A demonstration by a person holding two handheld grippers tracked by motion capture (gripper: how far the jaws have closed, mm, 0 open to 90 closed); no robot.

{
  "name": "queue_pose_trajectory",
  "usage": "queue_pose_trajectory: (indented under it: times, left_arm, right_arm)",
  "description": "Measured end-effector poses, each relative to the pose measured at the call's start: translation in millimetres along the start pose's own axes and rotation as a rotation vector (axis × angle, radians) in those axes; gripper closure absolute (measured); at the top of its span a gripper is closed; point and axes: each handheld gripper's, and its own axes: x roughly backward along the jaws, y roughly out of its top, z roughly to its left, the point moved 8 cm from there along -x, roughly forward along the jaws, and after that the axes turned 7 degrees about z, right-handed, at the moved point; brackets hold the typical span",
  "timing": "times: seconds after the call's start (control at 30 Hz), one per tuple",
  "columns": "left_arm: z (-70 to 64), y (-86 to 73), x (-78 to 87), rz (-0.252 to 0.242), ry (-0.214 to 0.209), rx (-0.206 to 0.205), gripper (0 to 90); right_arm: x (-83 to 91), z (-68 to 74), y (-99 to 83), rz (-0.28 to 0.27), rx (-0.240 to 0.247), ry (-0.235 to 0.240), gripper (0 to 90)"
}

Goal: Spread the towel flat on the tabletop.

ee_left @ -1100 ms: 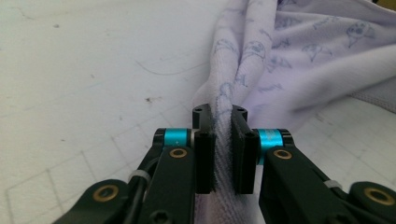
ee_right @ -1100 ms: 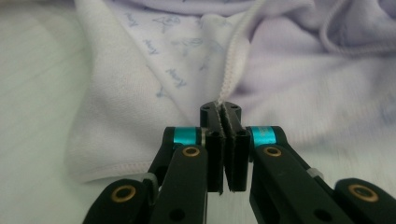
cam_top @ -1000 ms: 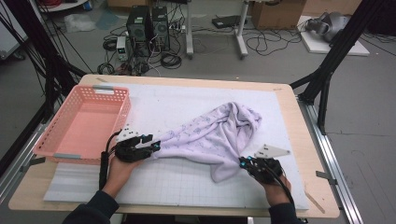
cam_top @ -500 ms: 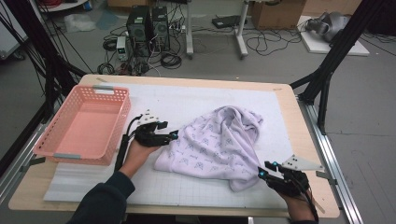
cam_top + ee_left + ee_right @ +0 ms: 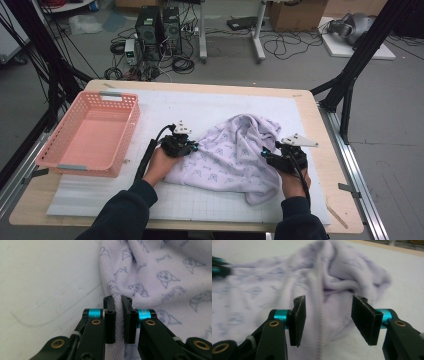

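Fingers (image 5: 110, 315) of the left gripper (image 5: 186, 145) are pinching the lavender towel's (image 5: 235, 152) left edge to anchor it on the counter (image 5: 310, 107), while the right gripper's (image 5: 327, 323) are gaping over a fold, seemingly readying to grasp.

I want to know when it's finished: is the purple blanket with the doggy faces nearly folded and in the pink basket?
Not nearly. The left gripper is shut on an edge of the blanket. The right gripper is open, its jaws either side of a ridge of cloth, not pinching yet. The blanket is crumpled on the white mat, with no neat fold showing. The pink basket has nothing in it. Probably left: smoothing and folding.
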Motion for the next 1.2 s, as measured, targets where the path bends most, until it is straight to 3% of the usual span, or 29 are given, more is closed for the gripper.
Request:
queue_pose_trajectory:
  times: [0.03,0.1,0.23,0.37,0.47,0.57,0.67,0.8,0.87,0.93,0.97,1.0,1.03,1.13,1.2]
  left_arm:
    - [1.1,-3.8,5.6,0.007,0.002,-0.003,83.3]
    - [3.4,-10.6,20.1,-0.029,0.008,0.013,83.6]
    - [0.2,-33.3,51.6,-0.051,0.004,0.023,83.6]
    - [-5.3,-55.6,78.9,-0.073,-0.006,0.048,83.6]
    - [-13.9,-73.2,88.2,-0.053,-0.027,0.044,83.6]
    - [-23.7,-82.6,93.0,-0.057,-0.045,0.022,83.6]
    - [-32.7,-88.0,95.7,-0.066,-0.068,0.011,83.6]
    - [-37.9,-94.2,98.6,-0.085,-0.099,0.014,83.5]
    - [-35.8,-95.4,98.2,-0.092,-0.105,0.029,83.3]
    - [-33.9,-94.3,97.5,-0.097,-0.110,0.035,82.7]
    - [-33.2,-92.9,97.0,-0.101,-0.113,0.035,82.2]
    - [-32.1,-91.3,96.5,-0.103,-0.117,0.038,81.2]
    - [-30.2,-89.3,96.3,-0.106,-0.113,0.038,79.0]
    - [-20.7,-76.9,96.6,-0.145,-0.089,0.075,60.6]
    - [-14.2,-64.8,95.9,-0.184,-0.077,0.100,52.8]
  right_arm:
    - [-1.3,-4.7,-0.9,0.005,-0.018,-0.010,44.7]
    - [-1.4,-14.1,-4.3,0.010,-0.046,-0.025,44.5]
    - [2.0,-28.2,-11.2,0.018,-0.067,-0.036,44.7]
    - [2.6,-30.1,-10.5,0.015,-0.079,-0.031,45.0]
    - [-0.3,-15.9,-4.6,0.009,-0.052,0.009,46.1]
    - [-7.6,9.7,4.5,0.002,0.011,0.063,46.5]
    - [-20.5,44.9,13.9,0.007,0.085,0.156,47.1]
    - [-34.6,82.6,23.6,0.008,0.112,0.287,47.1]
    - [-45.0,97.0,21.7,0.055,0.146,0.311,48.9]
    - [-55.0,104.7,13.2,0.131,0.168,0.306,58.4]
    - [-59.1,105.9,7.5,0.175,0.186,0.305,67.3]
    - [-61.7,105.7,1.3,0.215,0.220,0.296,78.3]
    - [-62.2,104.8,-4.7,0.242,0.251,0.287,82.2]
    - [-48.3,100.6,-12.7,0.210,0.267,0.319,85.9]
    - [-34.1,94.9,-21.1,0.193,0.257,0.333,86.1]
